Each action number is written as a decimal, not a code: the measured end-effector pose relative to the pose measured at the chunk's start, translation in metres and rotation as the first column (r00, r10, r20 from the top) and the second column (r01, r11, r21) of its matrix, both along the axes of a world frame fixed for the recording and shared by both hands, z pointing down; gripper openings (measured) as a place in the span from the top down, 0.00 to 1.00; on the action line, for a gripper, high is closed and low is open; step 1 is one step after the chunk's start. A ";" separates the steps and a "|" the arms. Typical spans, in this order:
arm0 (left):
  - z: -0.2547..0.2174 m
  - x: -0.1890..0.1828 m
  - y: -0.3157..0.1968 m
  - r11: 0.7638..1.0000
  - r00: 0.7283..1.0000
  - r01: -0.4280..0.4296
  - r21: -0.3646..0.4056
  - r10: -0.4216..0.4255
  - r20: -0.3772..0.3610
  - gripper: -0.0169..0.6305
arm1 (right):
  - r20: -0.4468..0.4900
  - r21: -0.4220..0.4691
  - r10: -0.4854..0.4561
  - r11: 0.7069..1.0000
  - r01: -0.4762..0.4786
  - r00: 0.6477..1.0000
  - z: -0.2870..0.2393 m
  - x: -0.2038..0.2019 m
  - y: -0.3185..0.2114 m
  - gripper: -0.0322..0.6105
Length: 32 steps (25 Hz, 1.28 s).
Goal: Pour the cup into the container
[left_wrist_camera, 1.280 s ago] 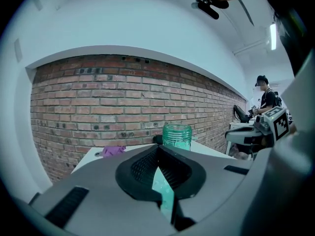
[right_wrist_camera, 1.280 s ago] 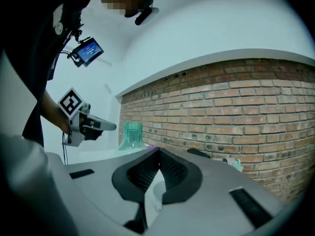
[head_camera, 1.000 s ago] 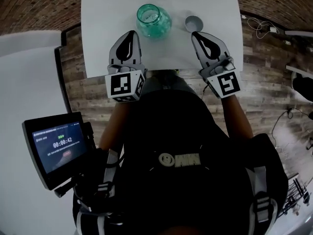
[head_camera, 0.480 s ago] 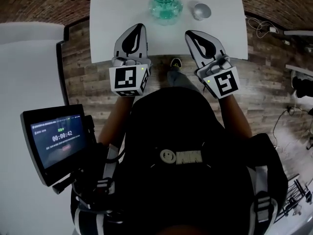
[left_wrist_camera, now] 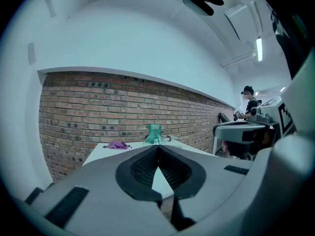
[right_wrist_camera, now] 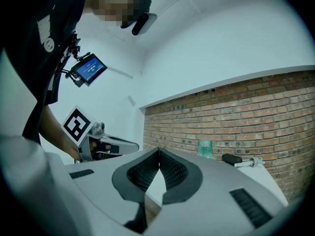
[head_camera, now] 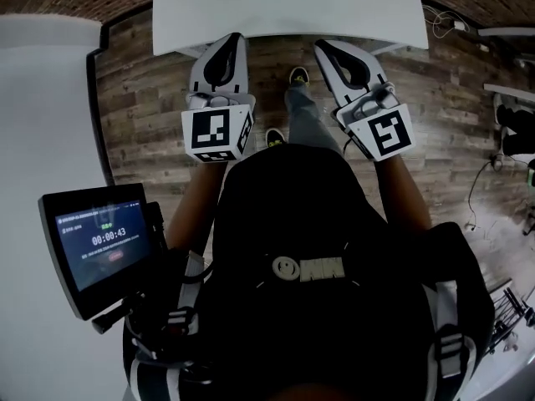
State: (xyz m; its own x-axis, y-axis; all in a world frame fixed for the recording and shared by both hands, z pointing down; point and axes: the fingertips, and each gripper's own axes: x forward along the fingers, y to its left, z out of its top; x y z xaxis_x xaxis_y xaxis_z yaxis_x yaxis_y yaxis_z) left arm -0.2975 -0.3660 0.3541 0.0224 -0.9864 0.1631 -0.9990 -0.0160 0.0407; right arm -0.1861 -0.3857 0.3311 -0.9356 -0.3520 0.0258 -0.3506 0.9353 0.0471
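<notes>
Pulled back from the surface (head_camera: 209, 15): left claw (head_camera: 233, 40) and right claw (head_camera: 321, 47), both clenched, nothing gripped. Green jar (left_wrist_camera: 155, 133) left standing there; contents not discernible.

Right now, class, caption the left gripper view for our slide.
Shut, empty left gripper facing a teal glass jar on a white table.

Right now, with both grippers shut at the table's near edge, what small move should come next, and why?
Probably ease the right gripper forward over the table, opening its jaws: both it and the left gripper are shut and empty, and the jar stands far across the table.
</notes>
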 end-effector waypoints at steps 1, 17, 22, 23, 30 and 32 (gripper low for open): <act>0.002 0.003 0.011 1.000 1.000 -0.003 -0.003 0.003 -0.003 0.97 | -0.005 0.000 -0.002 1.000 0.002 1.000 0.002 0.002 0.011 0.94; 0.007 0.077 0.097 0.998 0.998 -0.048 -0.033 0.047 -0.031 0.97 | -0.055 -0.049 0.025 0.998 -0.028 0.998 0.014 0.074 0.107 0.94; 0.010 0.111 0.118 0.997 0.998 -0.052 -0.060 0.051 -0.031 0.97 | -0.046 -0.058 0.030 0.998 -0.033 0.998 0.014 0.111 0.127 0.94; 0.010 0.120 0.121 0.997 0.998 -0.053 -0.063 0.051 -0.030 0.97 | -0.045 -0.062 0.032 0.997 -0.035 0.998 0.014 0.120 0.130 0.94; 0.019 0.180 0.151 0.993 0.997 -0.063 -0.098 0.058 -0.051 0.97 | -0.032 -0.088 0.046 0.995 -0.049 0.998 0.016 0.178 0.149 0.94; 0.018 0.193 0.156 0.993 0.996 -0.076 -0.093 0.072 -0.044 0.97 | -0.036 -0.070 0.042 0.997 -0.044 0.998 0.016 0.182 0.156 0.94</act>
State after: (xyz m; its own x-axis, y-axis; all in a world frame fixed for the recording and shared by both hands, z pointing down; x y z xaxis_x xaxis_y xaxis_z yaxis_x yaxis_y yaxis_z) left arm -0.1050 -0.2105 0.3720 0.1035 -0.9620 0.2525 -0.9928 -0.0843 0.0856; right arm -0.0039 -0.2297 0.3470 -0.9178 -0.3881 0.0839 -0.3900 0.9208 -0.0057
